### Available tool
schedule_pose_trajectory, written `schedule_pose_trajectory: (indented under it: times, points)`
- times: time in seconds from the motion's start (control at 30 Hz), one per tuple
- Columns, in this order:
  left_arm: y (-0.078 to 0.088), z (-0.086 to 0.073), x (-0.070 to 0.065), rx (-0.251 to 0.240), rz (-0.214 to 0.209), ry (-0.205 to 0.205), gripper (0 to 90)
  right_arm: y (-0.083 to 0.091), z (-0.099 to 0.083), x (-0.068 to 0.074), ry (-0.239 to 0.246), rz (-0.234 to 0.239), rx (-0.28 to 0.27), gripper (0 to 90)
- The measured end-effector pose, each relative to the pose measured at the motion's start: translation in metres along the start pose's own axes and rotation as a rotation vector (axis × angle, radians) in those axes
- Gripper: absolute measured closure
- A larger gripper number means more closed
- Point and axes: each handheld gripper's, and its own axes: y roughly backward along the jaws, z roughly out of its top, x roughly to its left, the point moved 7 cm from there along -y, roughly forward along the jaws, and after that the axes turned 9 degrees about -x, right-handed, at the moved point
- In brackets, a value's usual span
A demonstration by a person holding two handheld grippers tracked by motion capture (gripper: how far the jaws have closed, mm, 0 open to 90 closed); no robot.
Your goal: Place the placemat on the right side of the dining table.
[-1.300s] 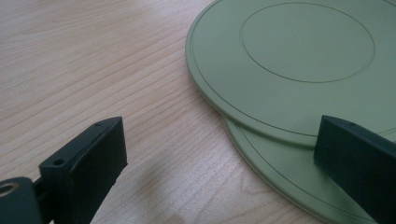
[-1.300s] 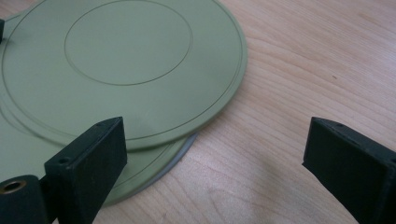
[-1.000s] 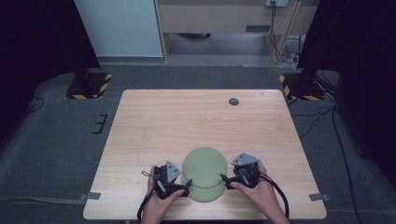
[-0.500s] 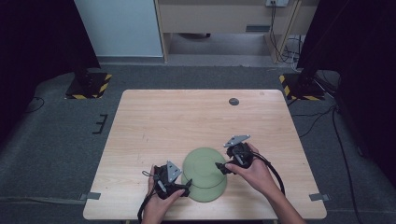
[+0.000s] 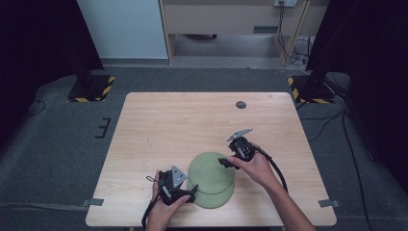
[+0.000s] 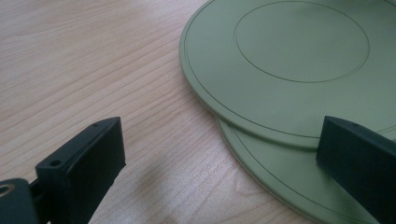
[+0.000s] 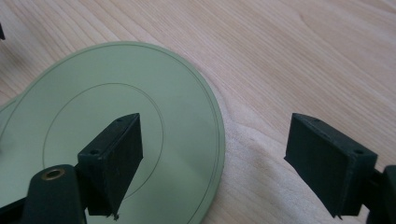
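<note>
As seen in the high view, two green plates lie overlapped near the front edge of the wooden table (image 5: 159,125): an upper plate (image 5: 209,168) rests partly on a lower plate (image 5: 214,197). The left gripper (image 5: 192,190) sits at the lower plate's left rim, and the right gripper (image 5: 222,161) is held at the upper plate's right rim. A small dark disc (image 5: 241,104) lies well apart near the far edge. Jaw spacing is hard to judge from this height.

In the left gripper view, the jaws stand wide. The upper plate (image 6: 289,60) overlaps the lower plate (image 6: 280,177), whose rim reaches in between the jaws; one jaw appears to be over that rim, though contact cannot be told. The stepped edge where the plates overlap is clear here.

In the right gripper view, the jaws stand wide, having just been closing a little; one hangs above the upper plate (image 7: 177,121), the other above bare wood, with the rim between them, ungripped.
</note>
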Motion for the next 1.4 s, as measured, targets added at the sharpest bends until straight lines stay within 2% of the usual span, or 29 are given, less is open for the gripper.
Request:
schedule_pose_trajectory:
  times: [0.1, 0.43, 0.63, 0.97, 1.4]
  points:
    - [0.0, 0.0, 0.0, 0.0, 0.0, 0.0, 0.7, -0.007, -0.003, 0.002, -0.012, 0.015, 0.012, 18.7]
    - [0.0, 0.0, 0.0, 0.001, 0.003, -0.005, 1.2, -0.014, -0.002, 0.009, -0.024, 0.036, 0.015, 18.8]
    - [0.0, 0.0, 0.0, 0.002, 0.005, -0.004, 0.9, -0.015, -0.003, 0.007, -0.031, 0.033, 0.015, 19.1]
    - [0.0, 0.0, -0.001, 0.004, 0.007, -0.002, 1.0, -0.021, -0.004, 0.004, -0.059, 0.059, 0.019, 19.6]
    - [0.0, 0.0, -0.001, 0.004, 0.01, -0.001, 1.2, -0.032, -0.009, 0.012, -0.055, 0.121, 0.056, 23.7]
